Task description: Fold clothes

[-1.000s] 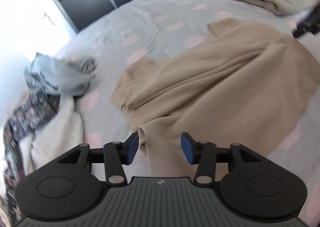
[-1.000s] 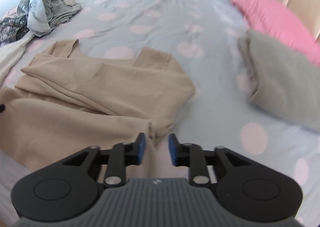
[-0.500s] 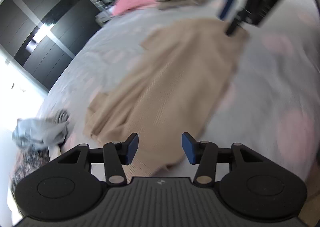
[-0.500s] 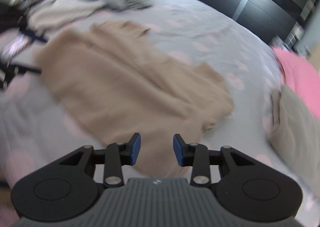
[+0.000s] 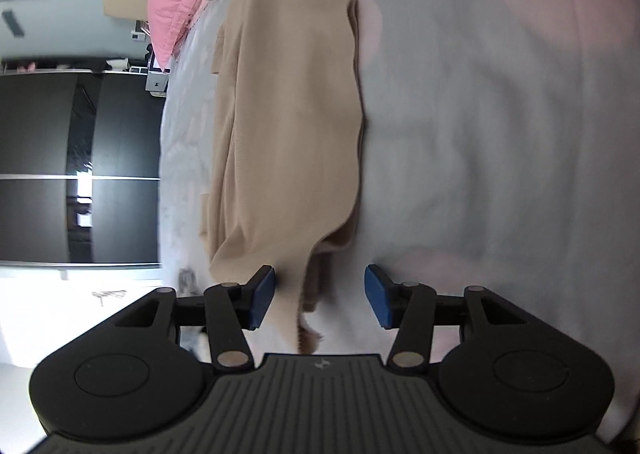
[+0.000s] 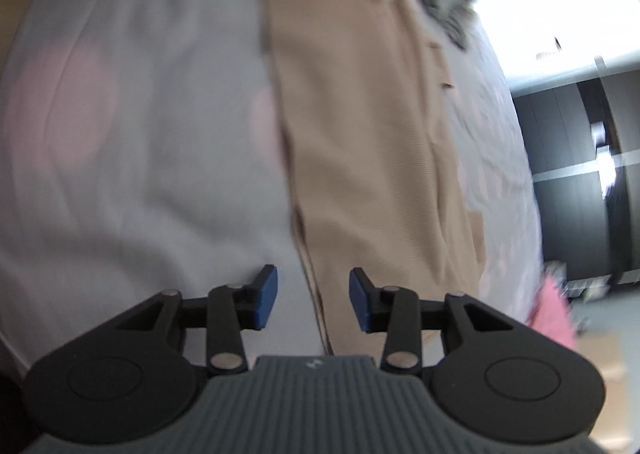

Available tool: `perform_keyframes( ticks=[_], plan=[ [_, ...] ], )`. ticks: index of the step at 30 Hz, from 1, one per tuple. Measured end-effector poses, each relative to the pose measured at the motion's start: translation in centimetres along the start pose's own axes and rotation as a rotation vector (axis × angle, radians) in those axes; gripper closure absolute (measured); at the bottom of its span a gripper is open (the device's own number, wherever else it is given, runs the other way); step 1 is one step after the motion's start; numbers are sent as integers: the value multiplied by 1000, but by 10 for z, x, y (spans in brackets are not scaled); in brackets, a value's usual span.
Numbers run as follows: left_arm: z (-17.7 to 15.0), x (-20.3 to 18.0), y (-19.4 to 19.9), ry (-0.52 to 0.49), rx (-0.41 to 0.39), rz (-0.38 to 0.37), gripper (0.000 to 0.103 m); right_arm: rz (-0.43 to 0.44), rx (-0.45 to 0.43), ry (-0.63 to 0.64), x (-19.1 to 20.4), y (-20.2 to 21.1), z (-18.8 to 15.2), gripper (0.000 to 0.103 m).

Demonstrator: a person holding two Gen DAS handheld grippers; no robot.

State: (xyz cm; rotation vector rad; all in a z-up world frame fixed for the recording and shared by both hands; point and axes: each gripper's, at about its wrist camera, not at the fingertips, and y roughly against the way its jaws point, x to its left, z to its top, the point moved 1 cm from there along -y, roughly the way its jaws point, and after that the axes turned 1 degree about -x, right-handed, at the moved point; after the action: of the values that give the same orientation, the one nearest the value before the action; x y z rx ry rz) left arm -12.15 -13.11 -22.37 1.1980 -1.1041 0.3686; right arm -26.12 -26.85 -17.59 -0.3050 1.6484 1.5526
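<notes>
Left gripper [image 5: 319,296]: jaws standing apart, straddling the garment's near end.
Right gripper [image 6: 313,297]: jaws apart, gripping nothing.
Beige garment [image 5: 292,101]: lying lengthwise up mid-frame on the bedspread [image 5: 500,153].

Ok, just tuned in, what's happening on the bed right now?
A person is folding a beige top on the grey dotted bedspread, a gripper in each hand. The top lies in a long narrow strip. The left gripper and the right gripper are at opposite ends of it, both with jaws open, the fabric edge between the fingers but not clamped.
</notes>
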Motion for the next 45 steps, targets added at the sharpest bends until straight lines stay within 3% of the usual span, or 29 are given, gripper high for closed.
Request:
perform_keyframes(
  ticks=[4,10,12,17,21,23,28,36,40,45],
  plan=[
    [-1,-9,-15,-53,24,57,55,-46,29,61,5,-6,-6,59],
    [-6,-3,-35,-34,34,99,55,-147,112,215,12,-29,-27,60],
    [-8,2,-38,-17,37,105,61,-172,134,231,9,-33,-31,64],
    [-8,17,-30,27,37,69,86,-198,134,143,-11,-23,-33,87],
    [-7,60,-18,231,46,-17,102,-226,130,54,-29,-13,-34,95],
    [-8,87,-11,340,51,-67,102,-253,114,-30,-47,0,-33,97],
    [-26,142,26,520,32,-92,102,-286,94,-169,-91,30,-33,98],
    [-54,207,62,728,-5,-161,102,-327,36,-373,-158,74,-35,98],
    [-61,241,41,813,-13,-174,102,-327,30,-455,-195,71,-32,98],
    [-65,274,-19,850,38,-225,102,-242,57,-614,-245,26,-35,98]
  ],
)
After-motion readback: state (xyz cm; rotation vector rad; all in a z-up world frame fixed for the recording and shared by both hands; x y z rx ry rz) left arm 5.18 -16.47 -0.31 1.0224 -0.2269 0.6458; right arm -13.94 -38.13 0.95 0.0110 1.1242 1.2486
